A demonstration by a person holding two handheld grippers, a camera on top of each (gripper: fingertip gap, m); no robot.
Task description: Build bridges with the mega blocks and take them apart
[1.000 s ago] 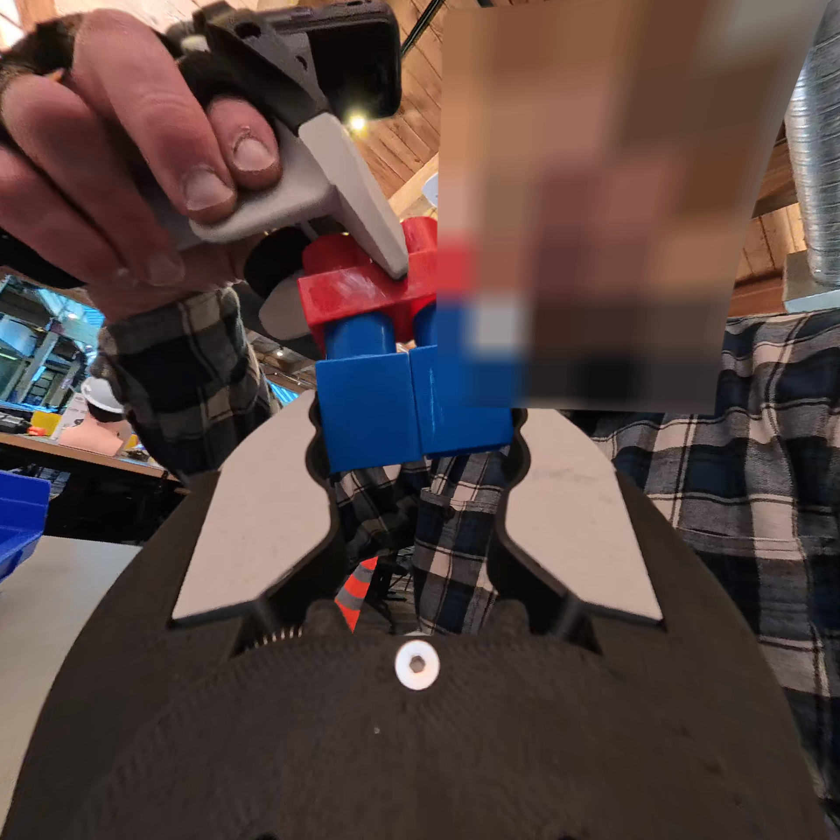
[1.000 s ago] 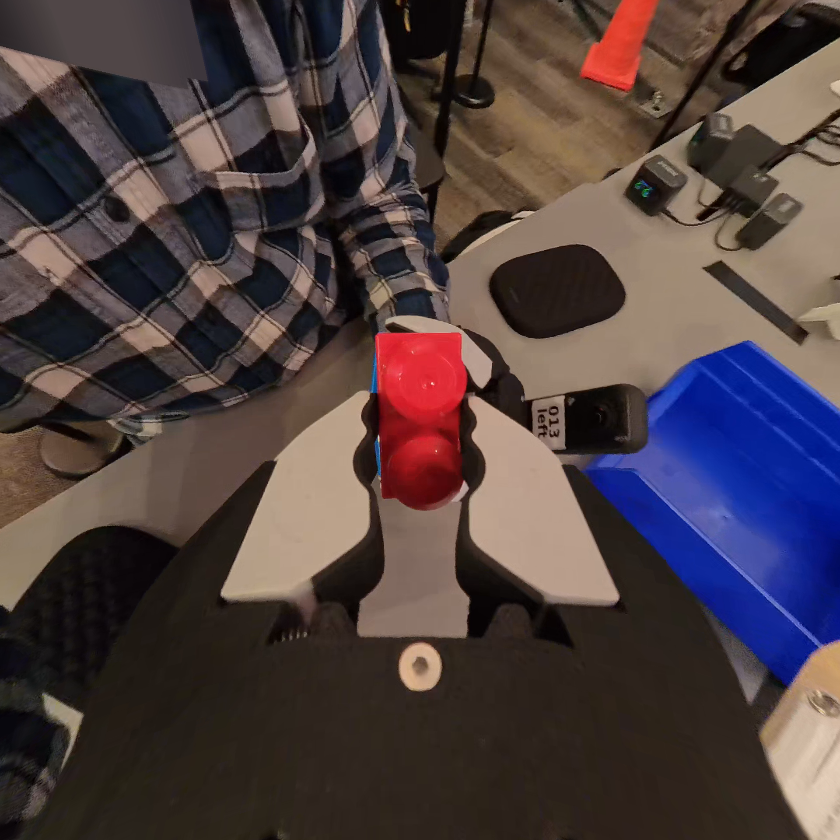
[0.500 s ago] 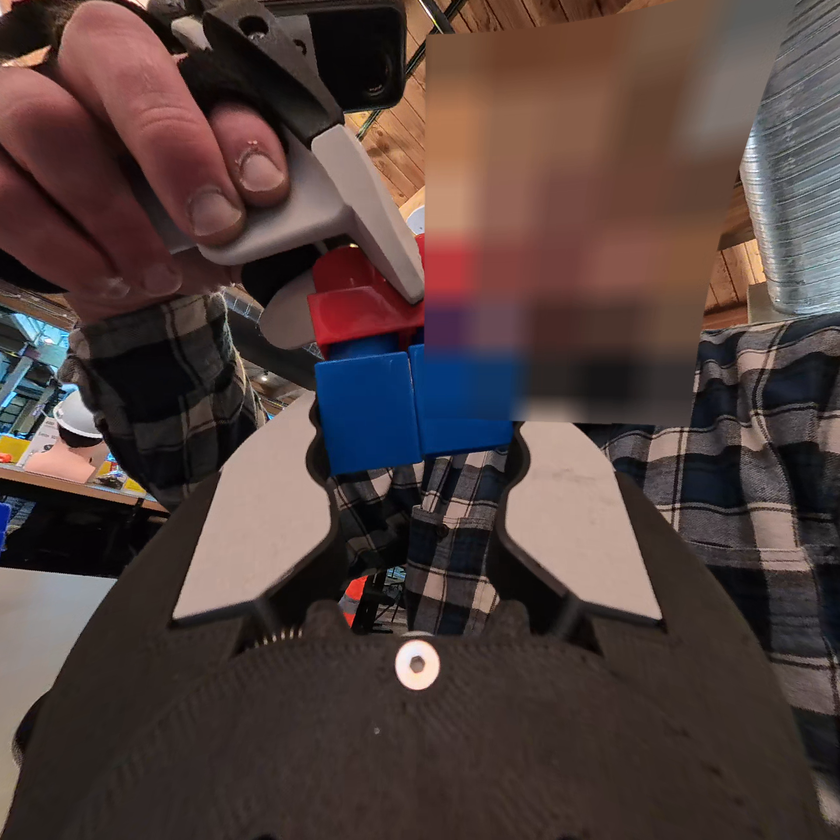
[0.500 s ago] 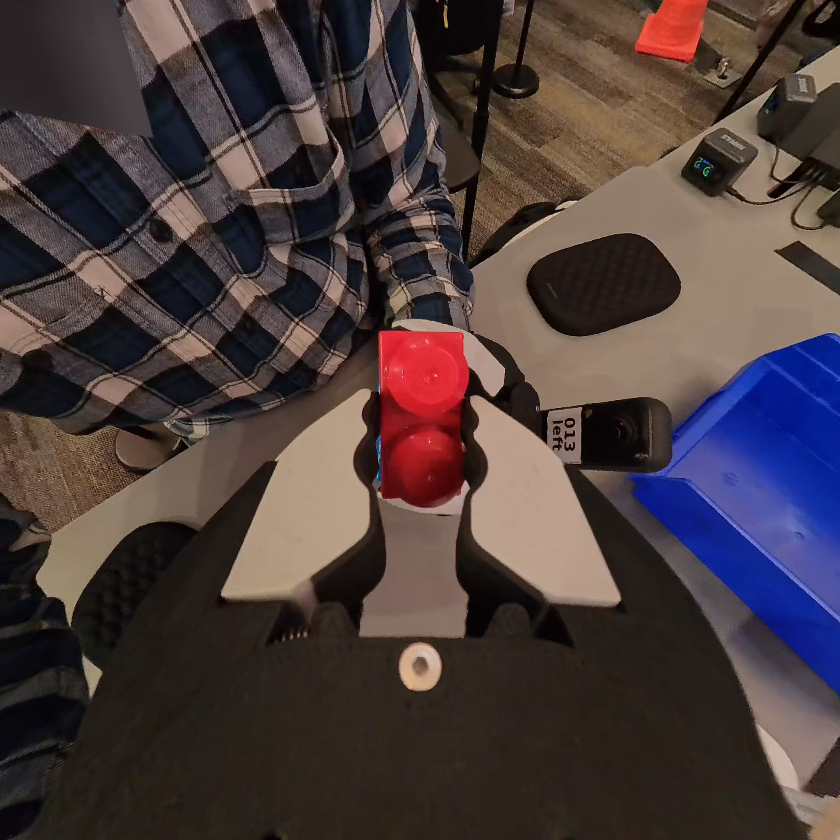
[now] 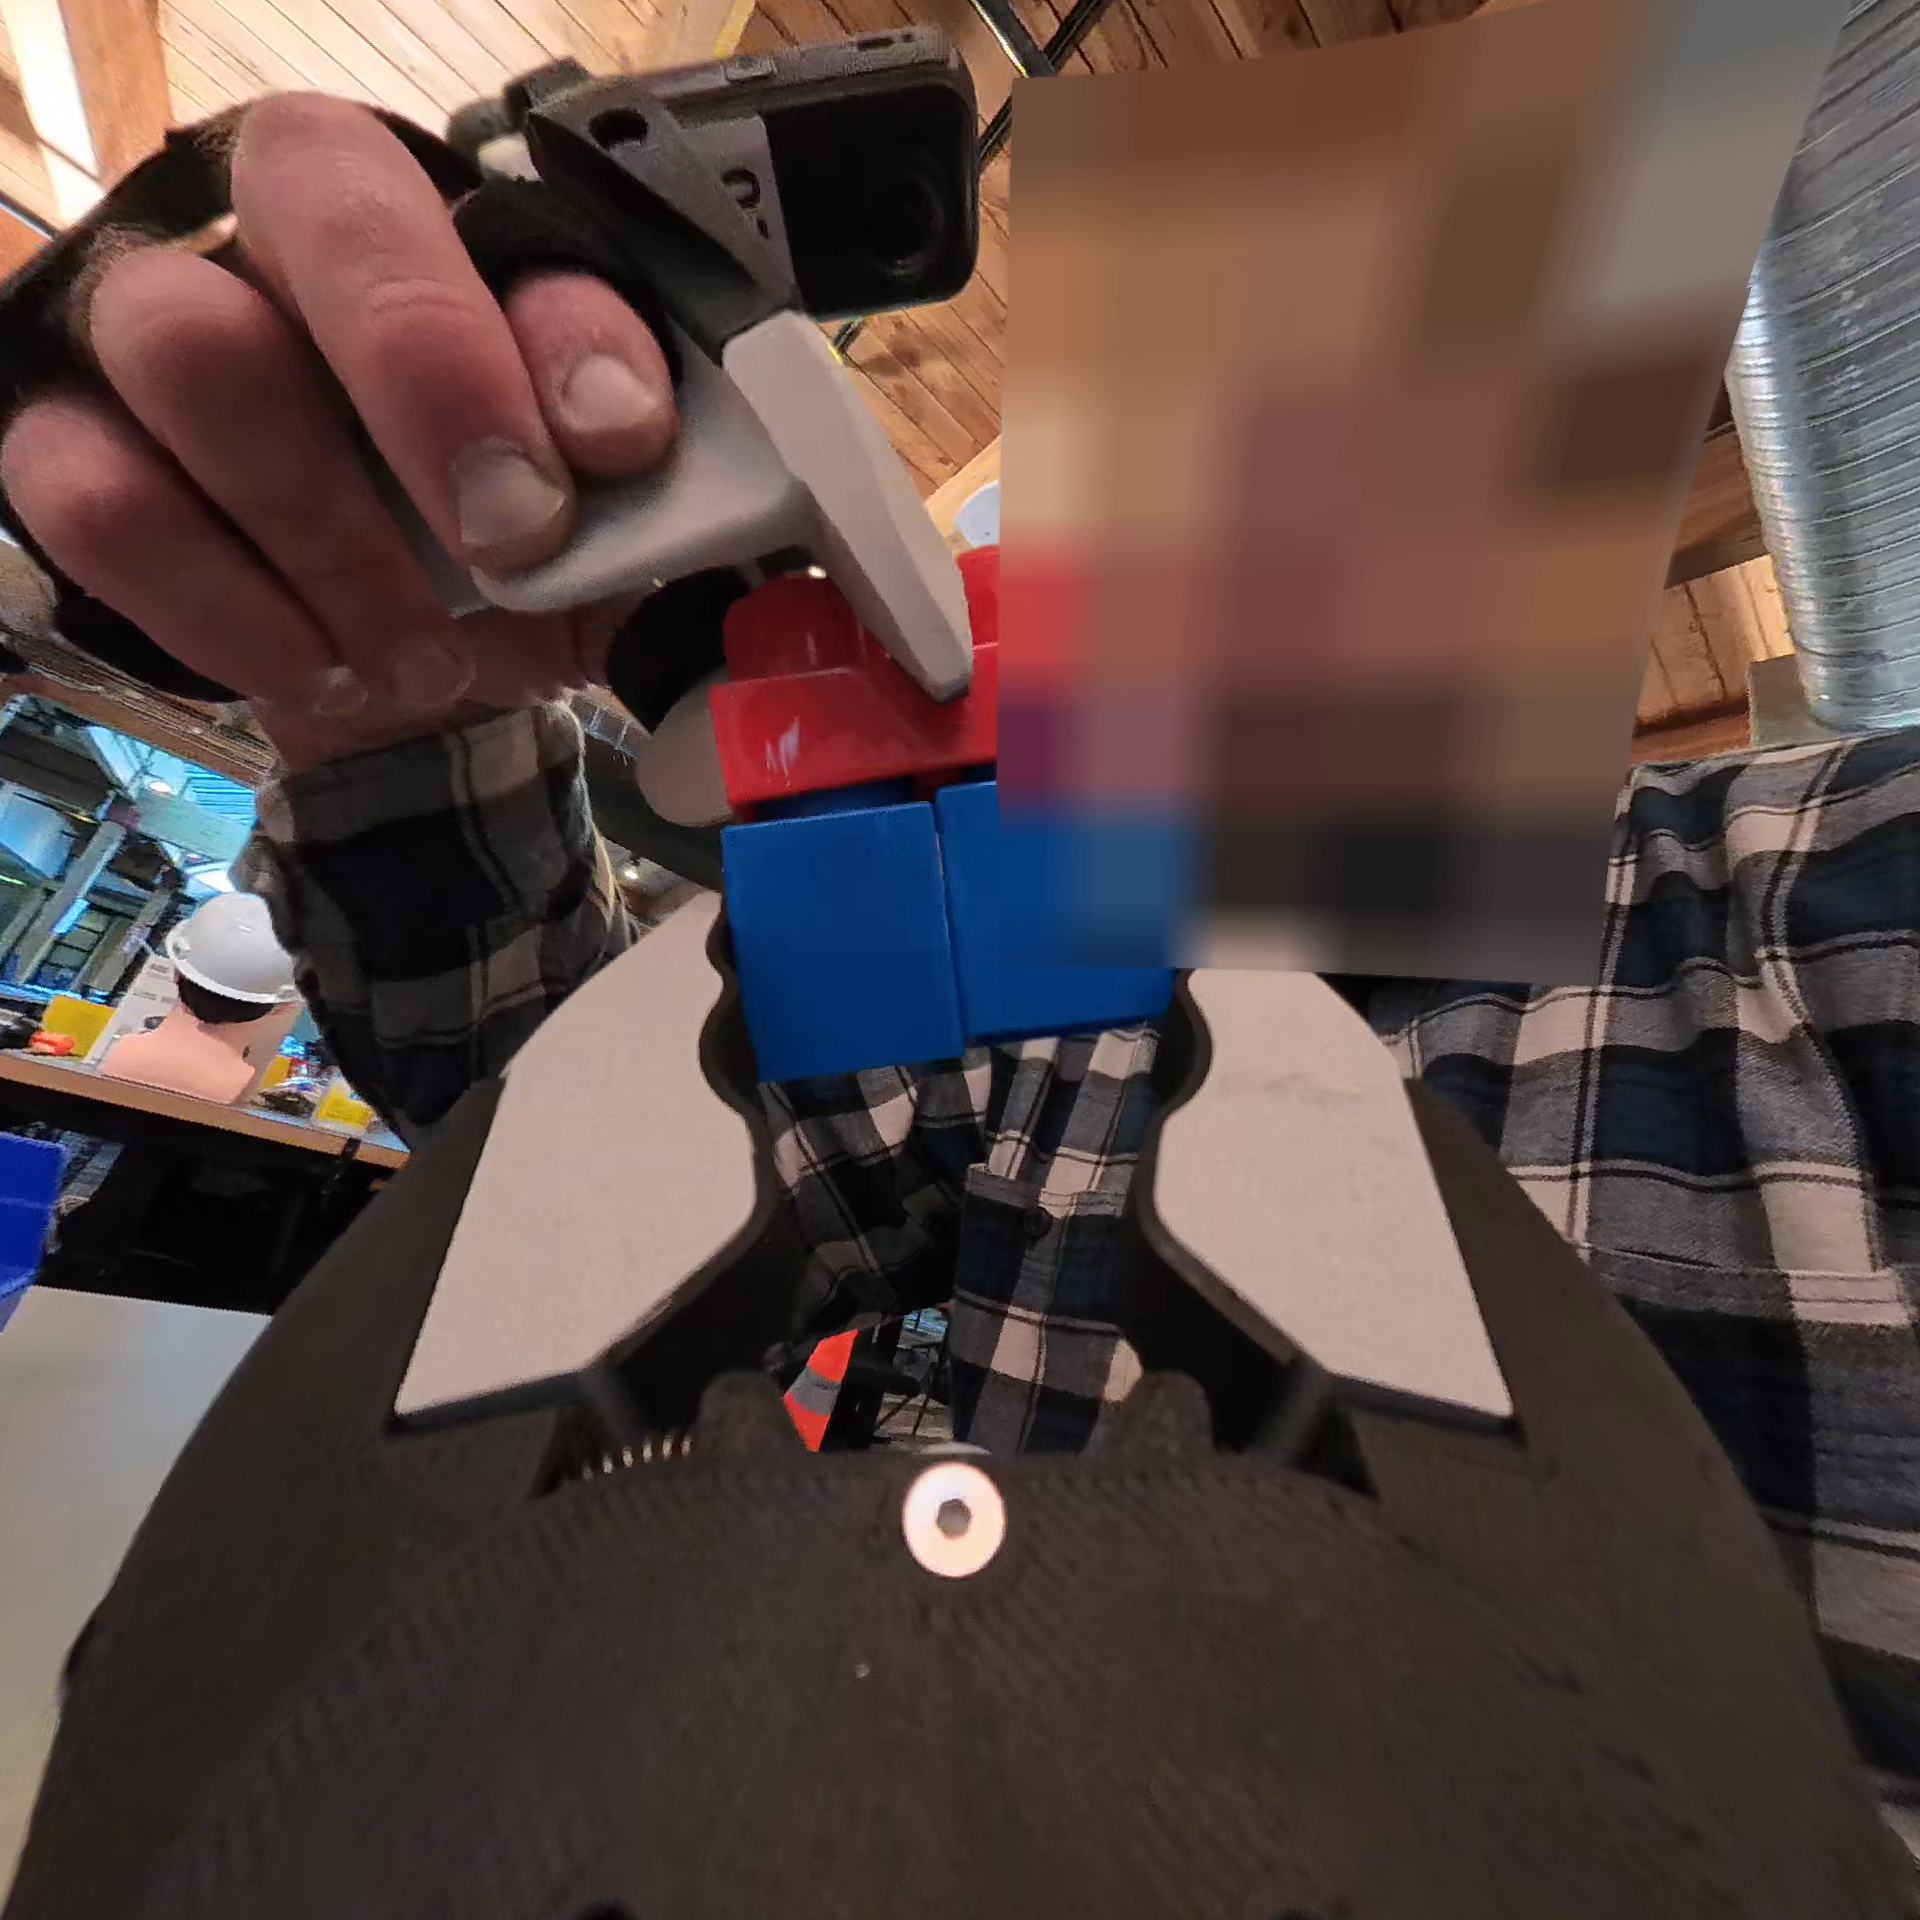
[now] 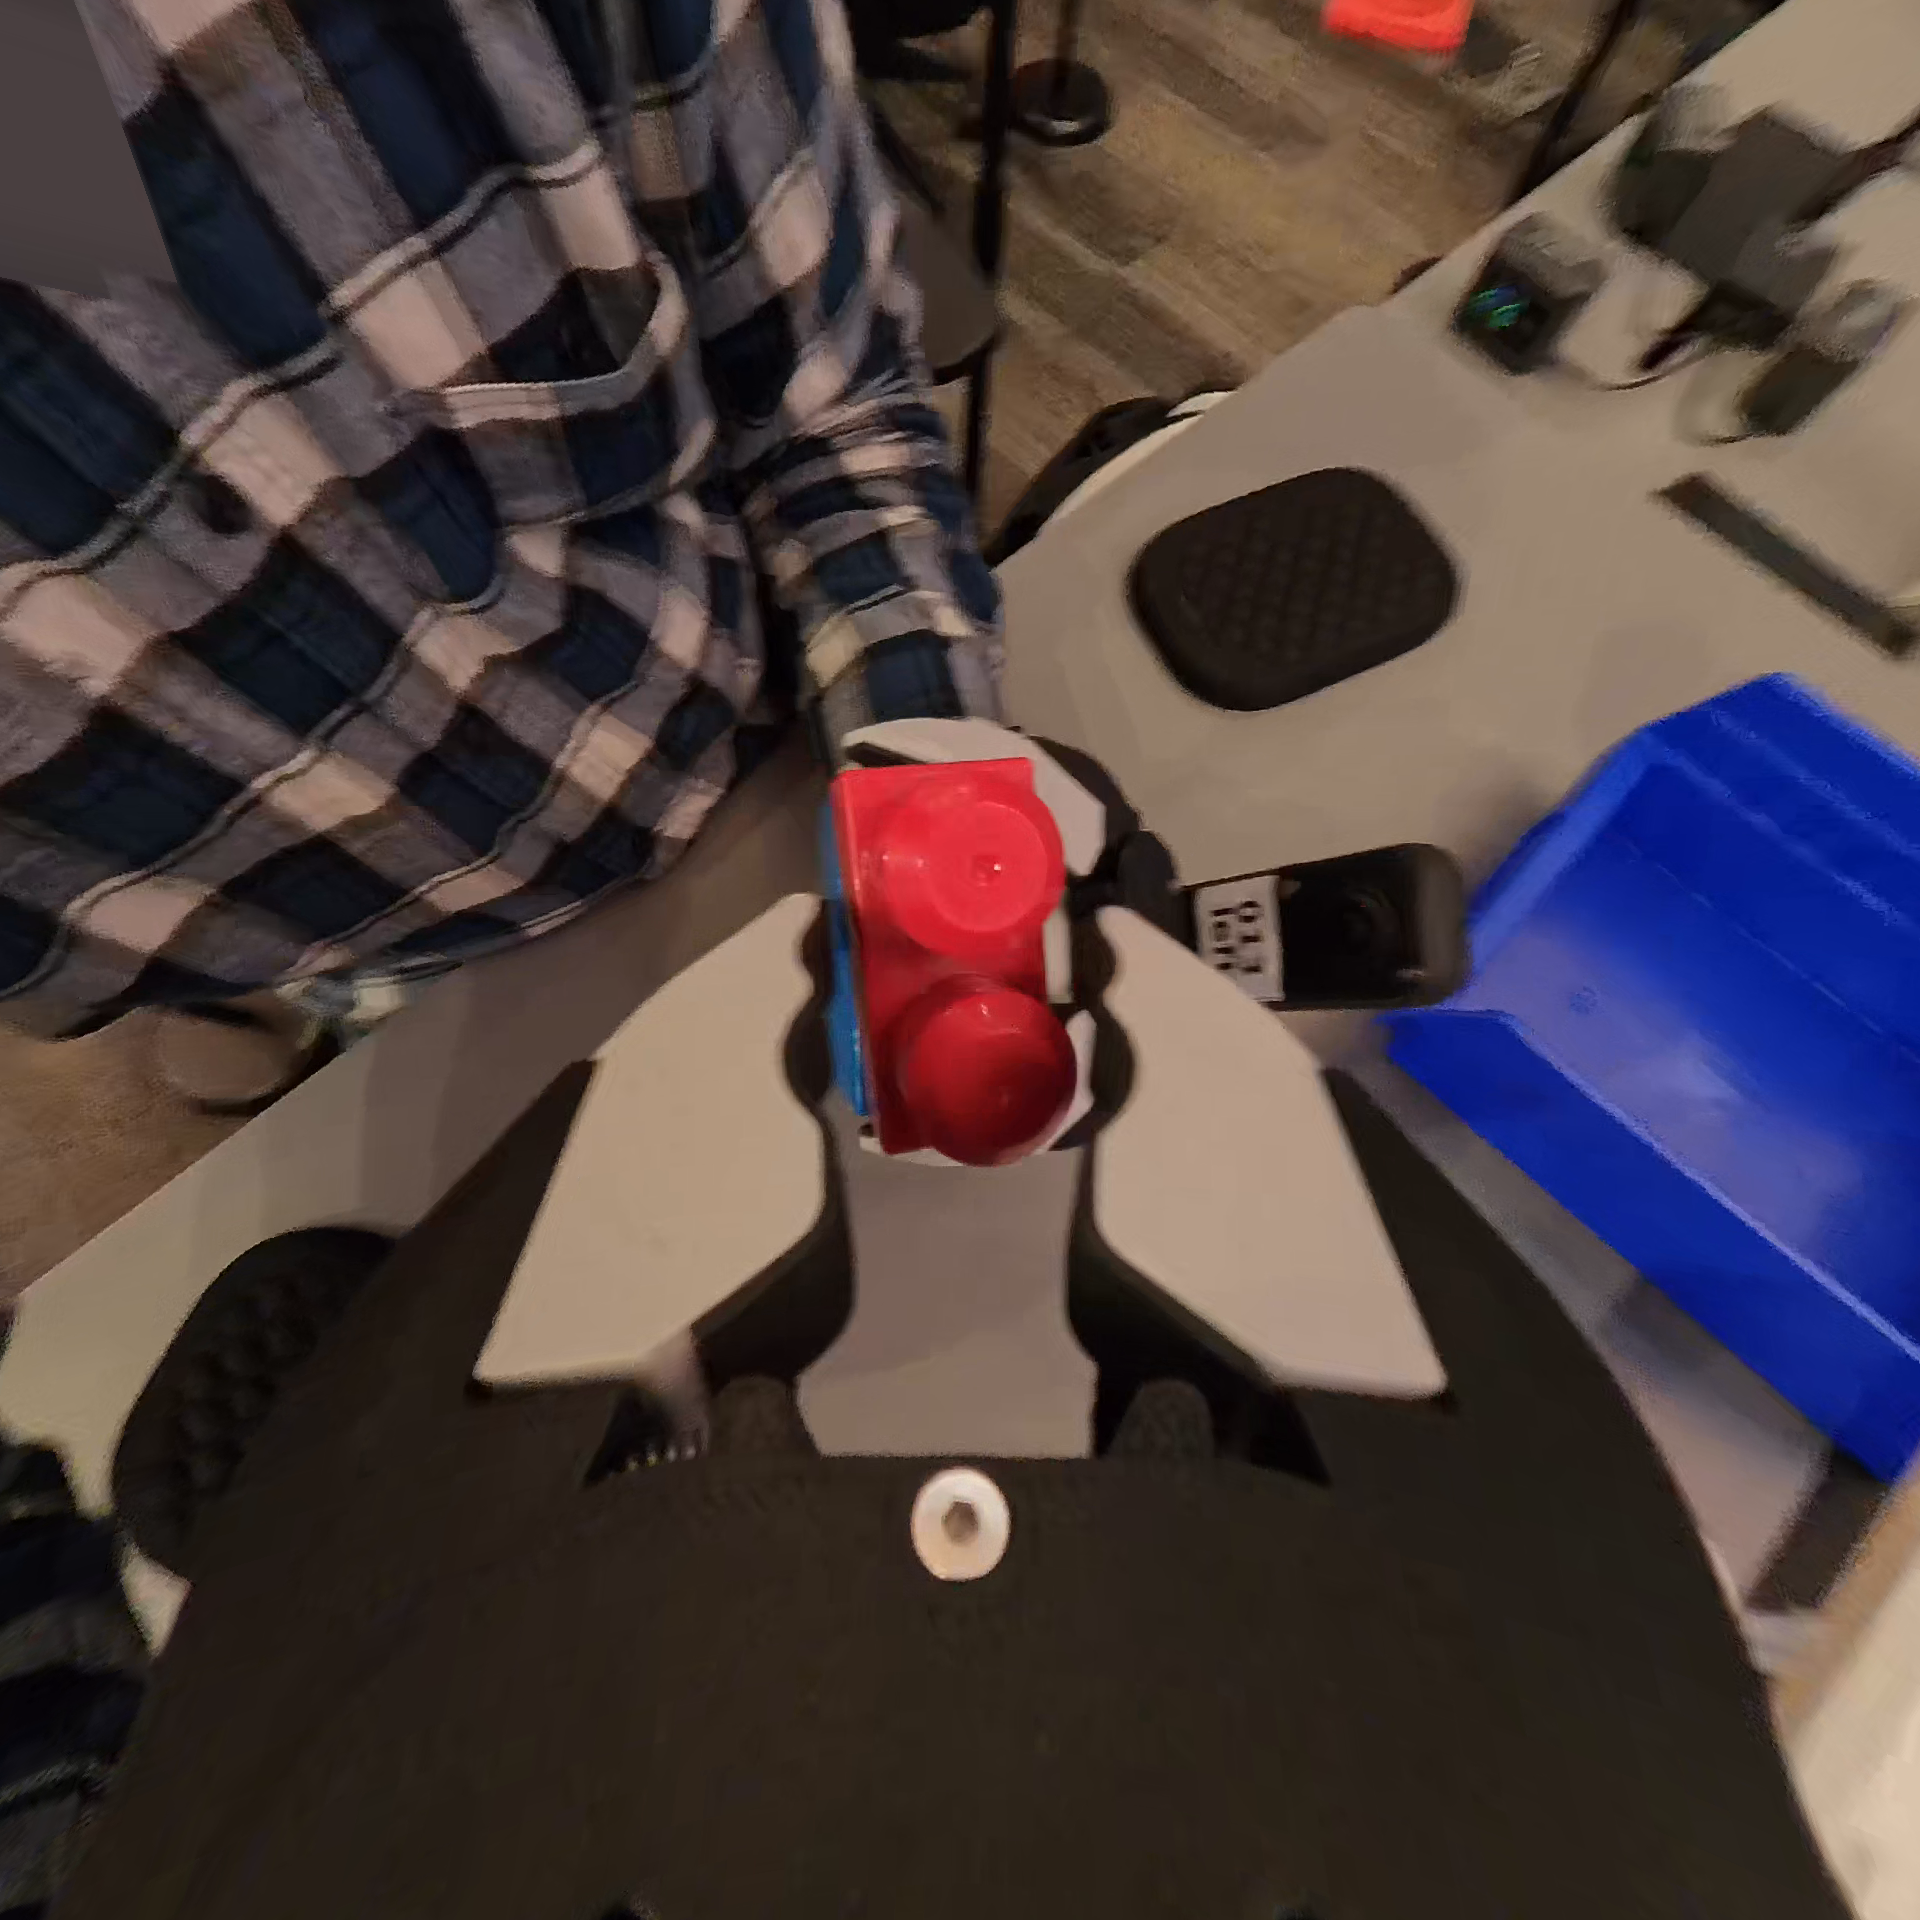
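1. Far left of the left wrist view: a blue bin corner now peeks in at the frame edge, where half a second ago it was out of shot, so the camera has swung a touch.
2. The person's hand on the right gripper sits lower and more central than before, with that gripper's camera fully in frame.
3. Centre: the left gripper clamps two blue mega blocks side by side, both fingers pressed to their outer faces, same hold as a second ago.
4. On top sits the red mega block. The seam over the blue studs has closed since a second ago, and only a sliver of stud shows.
5. One light finger of the right gripper lies across the red block's top, and the other shows at its left end.
6. Right wrist view, left: the plaid shirt fills that side, hemming the stack in.
7. Middle: the right gripper squeezes the red block narrowly, blue just visible under its left edge. The view is blurrier than before.
8. Right: grey table with a black pad, and the blue bin looms nearer than before. Bare tabletop lies between pad and bin.
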